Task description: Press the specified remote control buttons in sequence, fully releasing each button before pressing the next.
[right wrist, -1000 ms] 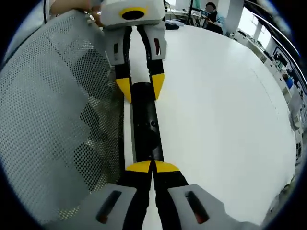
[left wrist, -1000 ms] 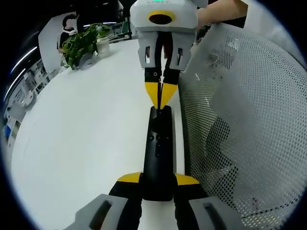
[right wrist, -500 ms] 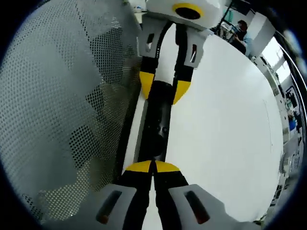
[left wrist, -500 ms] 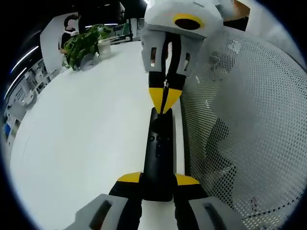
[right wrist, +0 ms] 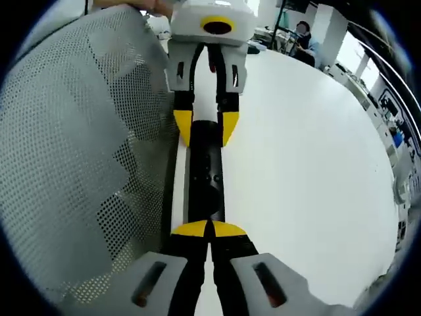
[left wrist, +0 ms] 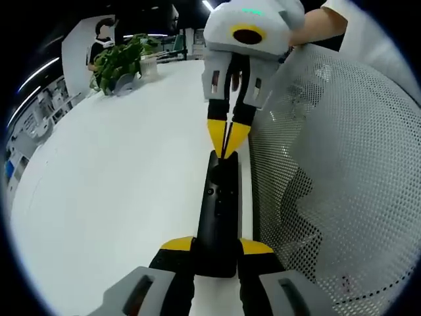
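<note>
A slim black remote (left wrist: 217,204) lies lengthwise at the white table's edge, held at its near end between the yellow fingertips of my left gripper (left wrist: 217,245). My right gripper (left wrist: 223,146) comes down from the top of the left gripper view, shut, with its tips on the remote's far end. In the right gripper view, the shut right gripper (right wrist: 209,228) meets the remote (right wrist: 205,174) from below. The left gripper (right wrist: 205,126) clamps the opposite end. Small buttons show on the remote's middle.
The white table (left wrist: 118,171) spreads wide beside the remote. A grey mesh chair back (left wrist: 329,164) stands close along the table edge, and reappears as the chair back (right wrist: 79,151). A potted plant (left wrist: 118,62) sits at the far side. A person (right wrist: 302,29) sits in the background.
The right gripper tilted and swung back, its shut tips staying at the remote's far end. The left gripper kept its hold; the remote has not moved.
</note>
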Demonstrator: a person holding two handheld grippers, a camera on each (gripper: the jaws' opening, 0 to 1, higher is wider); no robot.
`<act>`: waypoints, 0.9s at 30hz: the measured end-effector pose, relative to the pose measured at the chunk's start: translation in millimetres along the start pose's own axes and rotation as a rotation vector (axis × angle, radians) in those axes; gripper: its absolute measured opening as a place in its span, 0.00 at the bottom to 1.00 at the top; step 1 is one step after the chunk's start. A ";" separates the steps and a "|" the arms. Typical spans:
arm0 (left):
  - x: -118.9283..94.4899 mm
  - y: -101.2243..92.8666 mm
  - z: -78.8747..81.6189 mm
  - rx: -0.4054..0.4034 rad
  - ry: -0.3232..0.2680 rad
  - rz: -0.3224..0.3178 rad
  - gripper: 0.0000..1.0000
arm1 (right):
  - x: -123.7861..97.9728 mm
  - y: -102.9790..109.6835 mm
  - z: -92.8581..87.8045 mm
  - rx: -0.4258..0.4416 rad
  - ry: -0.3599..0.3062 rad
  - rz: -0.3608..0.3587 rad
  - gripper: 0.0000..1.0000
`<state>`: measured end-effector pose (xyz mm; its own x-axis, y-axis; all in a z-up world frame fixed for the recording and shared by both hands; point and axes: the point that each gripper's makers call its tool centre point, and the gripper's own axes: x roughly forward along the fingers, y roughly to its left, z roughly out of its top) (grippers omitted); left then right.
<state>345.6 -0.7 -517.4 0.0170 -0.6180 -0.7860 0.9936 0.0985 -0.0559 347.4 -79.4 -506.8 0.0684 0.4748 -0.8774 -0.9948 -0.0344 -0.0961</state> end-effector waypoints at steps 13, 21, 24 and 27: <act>-0.4 -0.8 1.0 0.002 -0.001 0.002 0.24 | 6.6 -1.9 9.9 0.019 0.014 0.046 0.00; -0.2 -0.8 1.1 0.010 0.011 0.003 0.24 | 10.0 -0.5 10.7 -0.043 0.160 0.095 0.00; -0.2 -0.8 0.9 0.012 0.015 0.002 0.24 | 9.2 -1.5 8.7 -0.006 0.154 0.097 0.00; -0.3 -0.7 0.9 0.008 0.011 0.002 0.24 | 8.5 -1.5 8.1 0.027 0.119 0.086 0.00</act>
<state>345.1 -1.2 -516.6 0.0179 -0.6093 -0.7927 0.9944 0.0937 -0.0496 348.9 -68.2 -510.3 -0.0106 0.3638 -0.9314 -0.9989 -0.0460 -0.0066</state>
